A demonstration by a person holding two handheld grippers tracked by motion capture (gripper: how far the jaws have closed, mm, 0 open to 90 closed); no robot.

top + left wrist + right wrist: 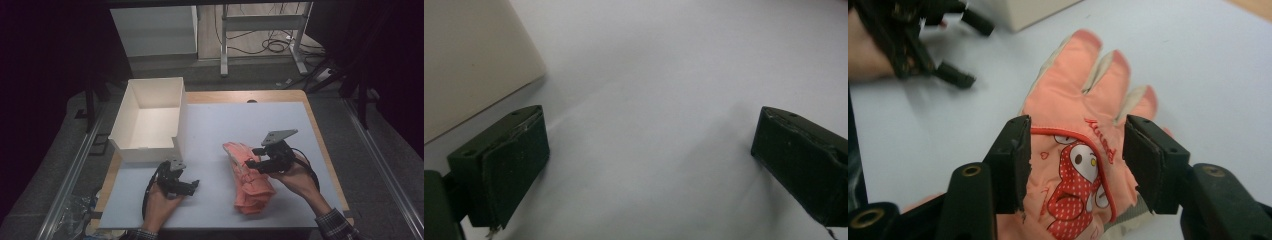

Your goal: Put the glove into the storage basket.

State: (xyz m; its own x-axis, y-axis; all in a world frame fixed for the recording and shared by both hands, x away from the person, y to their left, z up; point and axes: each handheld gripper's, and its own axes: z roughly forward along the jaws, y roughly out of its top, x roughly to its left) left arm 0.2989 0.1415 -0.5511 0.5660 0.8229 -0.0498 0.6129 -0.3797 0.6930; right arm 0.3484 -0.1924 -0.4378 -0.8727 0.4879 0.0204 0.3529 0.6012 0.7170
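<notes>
- The glove, salmon pink with a cartoon patch, lies flat on the white mat, right of the mat's middle, near the person's edge; its fingers point away from the person.
- In the right gripper view the glove fills the space between the jaws, fingers spread on the mat.
- The right gripper hangs over the glove's finger end, jaws parted; they stand at either side of the patch and no pad presses the cloth.
- The left gripper rests low on the mat, well apart from the glove, jaws wide with only bare mat between them.
- The white box sits at the mat's far left corner, just beyond the left gripper.
</notes>
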